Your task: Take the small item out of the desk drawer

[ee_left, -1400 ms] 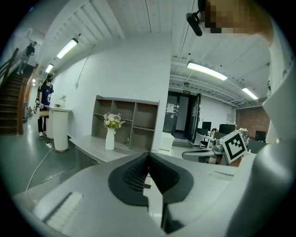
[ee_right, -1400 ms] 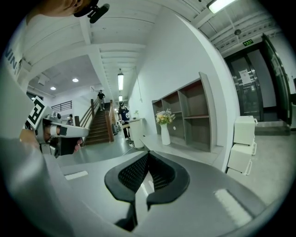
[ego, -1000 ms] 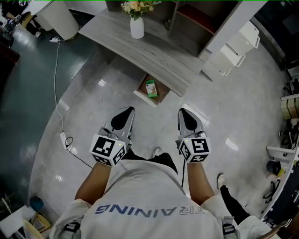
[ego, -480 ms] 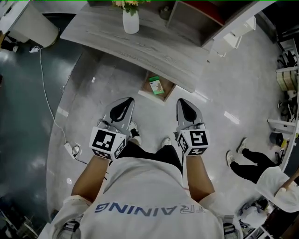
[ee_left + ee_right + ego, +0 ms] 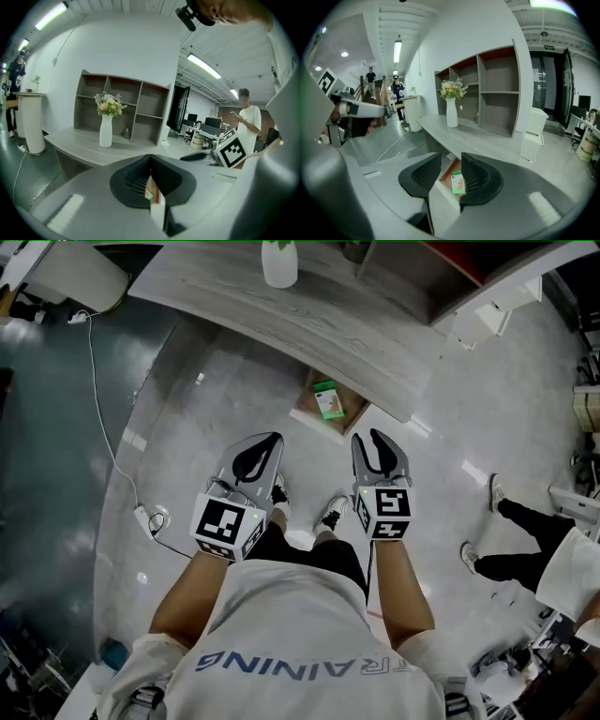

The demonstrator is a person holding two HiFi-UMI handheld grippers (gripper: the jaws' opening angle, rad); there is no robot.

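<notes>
An open wooden drawer (image 5: pixel 312 419) sticks out under the grey desk (image 5: pixel 309 320), with a small green box (image 5: pixel 325 399) lying in it. Both grippers hang over the floor short of the drawer. My left gripper (image 5: pixel 268 441) is shut with nothing held; in the left gripper view its pads (image 5: pixel 138 177) meet, and a sliver of the green box (image 5: pixel 149 196) shows behind them. My right gripper (image 5: pixel 374 438) has its jaws opening and nothing between them. Through that gap in the right gripper view (image 5: pixel 451 156) I see the green box (image 5: pixel 458 183) in the drawer (image 5: pixel 448 174), well beyond the tips.
A white vase (image 5: pixel 279 262) of flowers stands on the desk, with a shelf unit (image 5: pixel 497 93) behind it. A cable and power strip (image 5: pixel 148 518) lie on the floor at left. A person (image 5: pixel 525 545) stands at right. My own feet (image 5: pixel 330 515) are below the grippers.
The right jaws have parted from shut. Both grippers have come slightly closer to the drawer. A person has walked into view at the right.
</notes>
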